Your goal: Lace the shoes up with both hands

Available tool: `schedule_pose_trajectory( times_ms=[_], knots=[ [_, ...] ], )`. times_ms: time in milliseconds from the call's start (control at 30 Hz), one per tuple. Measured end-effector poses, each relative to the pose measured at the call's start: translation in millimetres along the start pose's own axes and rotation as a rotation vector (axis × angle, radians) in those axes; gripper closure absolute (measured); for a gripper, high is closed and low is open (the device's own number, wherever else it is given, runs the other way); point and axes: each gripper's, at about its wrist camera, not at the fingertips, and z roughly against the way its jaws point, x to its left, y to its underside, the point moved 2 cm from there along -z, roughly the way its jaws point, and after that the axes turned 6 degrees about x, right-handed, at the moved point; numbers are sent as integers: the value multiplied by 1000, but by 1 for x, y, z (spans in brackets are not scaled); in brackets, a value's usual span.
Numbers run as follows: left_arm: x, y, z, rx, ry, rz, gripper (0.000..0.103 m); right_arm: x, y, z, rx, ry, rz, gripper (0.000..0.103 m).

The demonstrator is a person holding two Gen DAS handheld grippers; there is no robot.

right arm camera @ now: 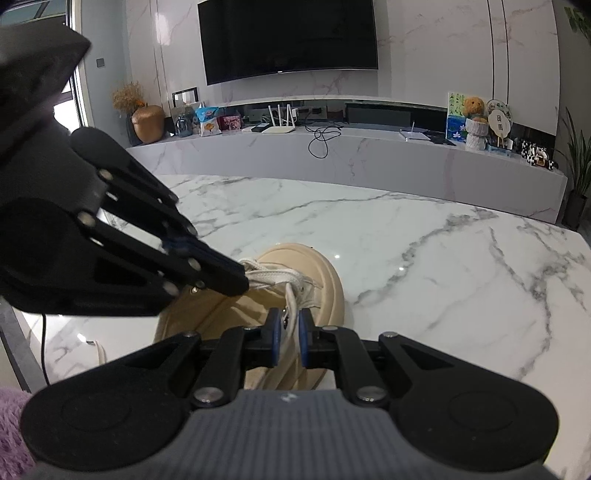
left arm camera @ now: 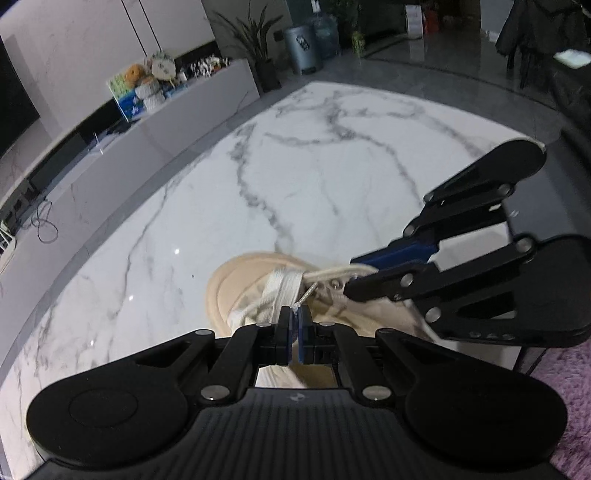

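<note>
Left wrist view, nearest: left black two-finger gripper with blue pads [left arm camera: 294, 321], jaws pressed almost together. Clamped between the pads is the clear-tipped end of the flat off-white shoelace [left arm camera: 282, 290]; the tip sticks up just above the pads and slants toward the eyelets.

Just beyond, beige canvas shoe with thick cream rubber sole [left arm camera: 236, 291], sitting on the white marble tabletop with grey veins [left arm camera: 314, 166], toe pointing away from the left camera. Laces cross over the tongue; metal eyelets show on the flap nearest the right gripper.

Right black two-finger gripper with blue pads [left arm camera: 349, 278] comes in from the right side, tips at the eyelet row. In its own view [right arm camera: 286, 325] the jaws stand a narrow gap apart, with a lace strand running up between the pads; whether the pads actually pinch it, cannot tell. The left gripper [right arm camera: 242, 284] reaches in from the left there, tip touching the laced area of the shoe [right arm camera: 317, 277].

Near edge of table: purple fluffy rug [left arm camera: 569, 373].

Farther back: long white marble media console [right arm camera: 369, 158] with router, cables, teddy bear and clutter. Above it, wall-mounted black television [right arm camera: 288, 37]. Potted green plant [left arm camera: 255, 33] and grey bin [left arm camera: 301, 48] at the far end.
</note>
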Motion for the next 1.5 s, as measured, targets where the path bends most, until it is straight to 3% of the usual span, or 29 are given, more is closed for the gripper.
schedule_pose_trajectory(
  times_ms=[567, 1267, 1500],
  knots=[
    [0, 1, -7, -2, 26, 34, 102, 0, -1, -2, -3, 1, 11, 91],
    [-4, -2, -12, 28, 3, 6, 102, 2, 0, -2, -3, 4, 18, 91],
    [-7, -2, -5, -17, 23, 2, 102, 1, 0, -2, -4, -1, 18, 91]
  ],
)
